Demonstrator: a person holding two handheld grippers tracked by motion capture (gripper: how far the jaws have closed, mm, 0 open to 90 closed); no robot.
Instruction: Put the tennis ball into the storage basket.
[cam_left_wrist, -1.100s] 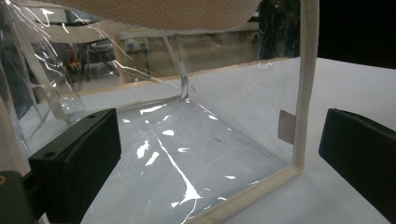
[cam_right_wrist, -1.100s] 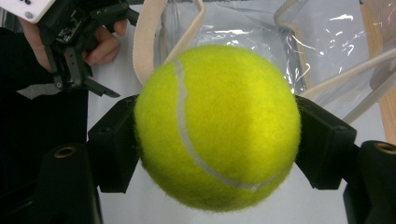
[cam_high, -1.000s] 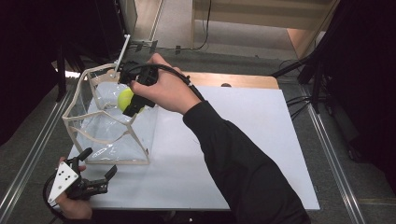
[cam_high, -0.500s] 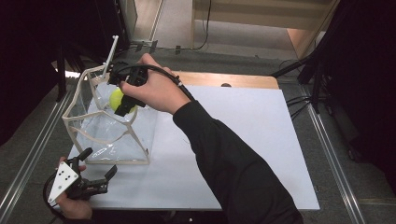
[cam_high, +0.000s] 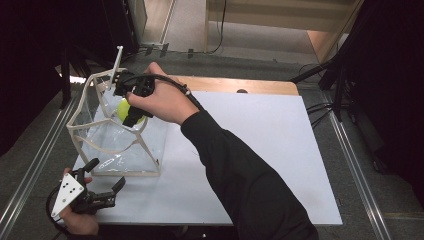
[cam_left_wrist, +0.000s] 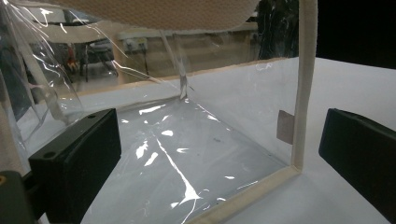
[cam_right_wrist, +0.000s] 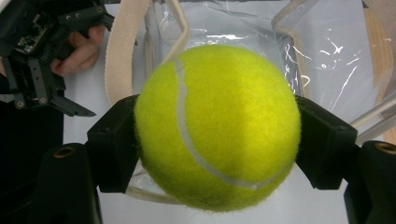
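Hovering over the mouth of the clear bag, the right gripper has a tennis ball clamped squarely between its two black jaws, one pad pressed to each side of the fuzzy yellow felt. In the right gripper view the ball sits dead centre, and just beyond and below it lies the bag's transparent interior, framed by cream webbing trim, with a strap looping off to one side. Nothing else can be seen inside the bag.

Down at the near corner of the table, well apart from the ball, the left gripper waits with its jaws spread wide and nothing between them. In the left gripper view those jaws flank the bag's lower corner edge, close to it but not touching, with the plastic wall straight ahead.

So where does this stand? The pick-up looks done: the ball is off the table and held firmly. By my reading the carry is nearly over too, since the ball sits at the bag's open top. Left to do, I judge: lower it past the rim and release. The bag looks floppy, so the free gripper may yet be needed to steady it.
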